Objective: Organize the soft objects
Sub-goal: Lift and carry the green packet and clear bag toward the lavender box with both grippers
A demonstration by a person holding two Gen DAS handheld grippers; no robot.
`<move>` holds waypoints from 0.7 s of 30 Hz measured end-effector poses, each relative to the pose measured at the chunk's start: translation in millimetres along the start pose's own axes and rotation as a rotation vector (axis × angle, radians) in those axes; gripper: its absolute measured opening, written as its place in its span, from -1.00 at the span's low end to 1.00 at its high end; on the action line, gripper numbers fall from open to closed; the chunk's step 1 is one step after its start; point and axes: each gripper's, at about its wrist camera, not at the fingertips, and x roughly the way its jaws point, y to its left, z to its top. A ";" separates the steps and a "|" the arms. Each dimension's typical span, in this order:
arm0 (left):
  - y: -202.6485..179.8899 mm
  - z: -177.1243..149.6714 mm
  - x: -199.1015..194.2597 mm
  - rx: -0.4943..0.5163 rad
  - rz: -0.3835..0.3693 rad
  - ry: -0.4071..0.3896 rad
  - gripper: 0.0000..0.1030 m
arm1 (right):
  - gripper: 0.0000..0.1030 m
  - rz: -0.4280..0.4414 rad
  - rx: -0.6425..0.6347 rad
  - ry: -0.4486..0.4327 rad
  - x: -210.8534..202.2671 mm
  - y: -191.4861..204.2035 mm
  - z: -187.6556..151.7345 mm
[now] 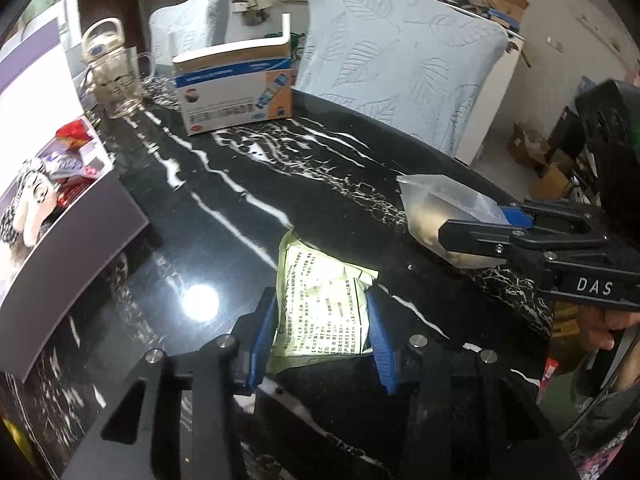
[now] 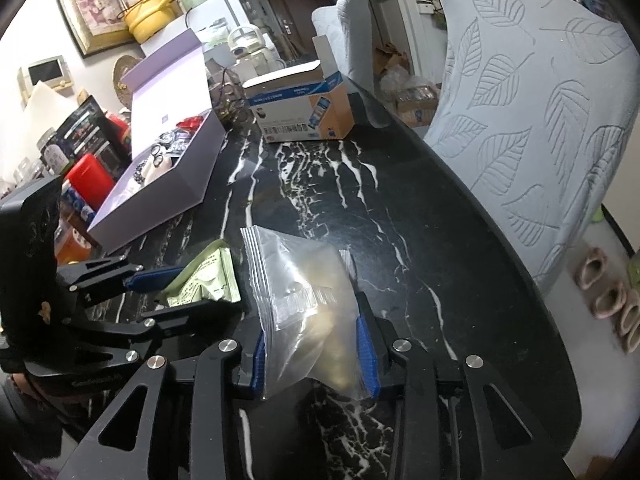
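I see left gripper [image 1: 322, 332] with jaws clenched on pale green printed packet [image 1: 320, 304] at 6 o'clock of left view; glare washes out print, near end hidden behind jaws. Right gripper [image 2: 316, 354] jaws clamped on clear zip bag [image 2: 304, 300], beige content inside too blurred to name. Both sit low over black marble bench [image 2: 400, 220], contact unclear to me. Open lilac box [image 2: 172, 184] at 10 o'clock holds soft toys, partly cut off. Cardboard carton [image 2: 300, 112] at 12 o'clock.

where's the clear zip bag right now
The clear zip bag sits between the right gripper fingers on the black marble table, right of the printed packet.
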 end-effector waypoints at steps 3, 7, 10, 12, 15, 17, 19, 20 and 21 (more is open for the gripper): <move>3.4 -4.4 -4.6 -0.025 0.002 -0.006 -0.16 | -0.32 0.021 0.001 -0.005 -1.5 2.7 -1.5; 5.7 -11.0 -12.5 -0.050 0.006 -0.019 -0.16 | -0.32 0.046 -0.005 0.001 -2.3 9.2 -4.2; 5.6 -16.5 -21.6 -0.056 0.021 -0.038 -0.16 | -0.32 0.057 -0.015 -0.001 -3.9 17.1 -7.5; 5.9 -21.1 -30.0 -0.066 0.027 -0.054 -0.16 | -0.32 0.064 -0.026 -0.003 -5.9 23.1 -10.2; 4.9 -28.8 -44.0 -0.076 0.037 -0.082 -0.16 | -0.32 0.078 -0.042 -0.014 -12.8 35.4 -15.2; 3.8 -35.1 -55.5 -0.084 0.048 -0.107 -0.16 | -0.32 0.091 -0.059 -0.025 -19.0 45.1 -18.8; 4.1 -39.4 -64.1 -0.094 0.058 -0.127 -0.16 | -0.32 0.105 -0.074 -0.036 -26.1 54.6 -22.8; 4.1 -43.4 -71.8 -0.100 0.066 -0.144 -0.16 | -0.32 0.116 -0.082 -0.041 -29.6 60.0 -24.8; 4.3 -46.0 -76.7 -0.104 0.071 -0.156 -0.16 | -0.32 0.124 -0.088 -0.045 -31.6 63.7 -25.8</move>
